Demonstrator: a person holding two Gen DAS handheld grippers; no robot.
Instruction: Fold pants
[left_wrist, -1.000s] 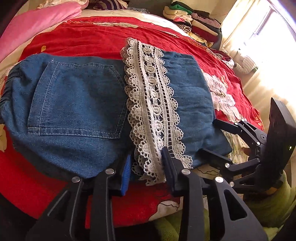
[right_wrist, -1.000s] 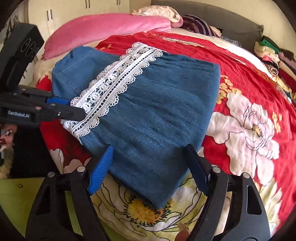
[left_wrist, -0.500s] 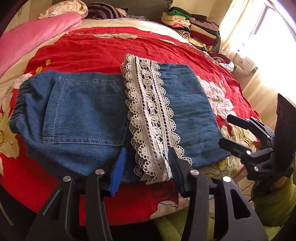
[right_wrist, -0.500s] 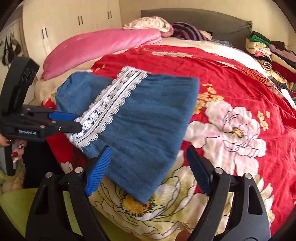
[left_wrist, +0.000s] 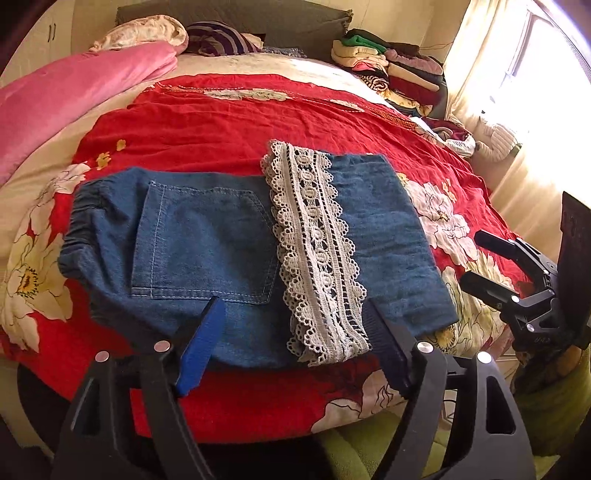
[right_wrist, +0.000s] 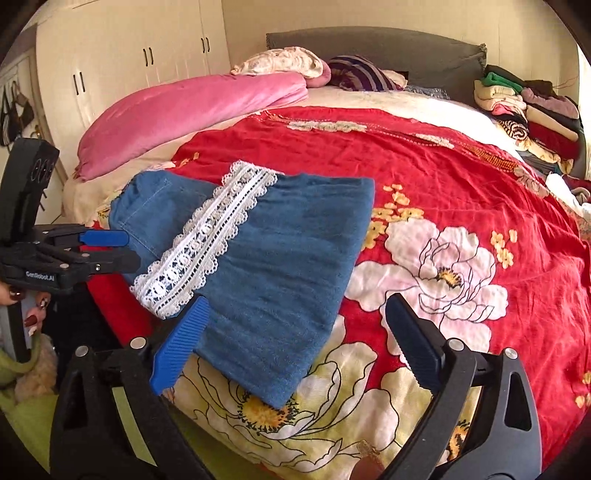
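The blue denim pants (left_wrist: 207, 251) lie folded on the red floral bedspread (left_wrist: 236, 118), with a white lace hem (left_wrist: 317, 251) across the top and a back pocket to its left. They also show in the right wrist view (right_wrist: 280, 266). My left gripper (left_wrist: 295, 354) is open and empty, just off the near edge of the pants. My right gripper (right_wrist: 295, 343) is open and empty, just short of the folded corner. Each gripper shows in the other's view, the right one (left_wrist: 491, 258) and the left one (right_wrist: 118, 249).
A pink pillow (left_wrist: 66, 96) lies at the bed's left. A pile of folded clothes (left_wrist: 391, 70) sits at the far right by the headboard. The bed's front edge drops off below the grippers. White wardrobes (right_wrist: 122, 66) stand behind.
Both grippers have drawn back from the pants and opened wider. The pants lie still on the bed.
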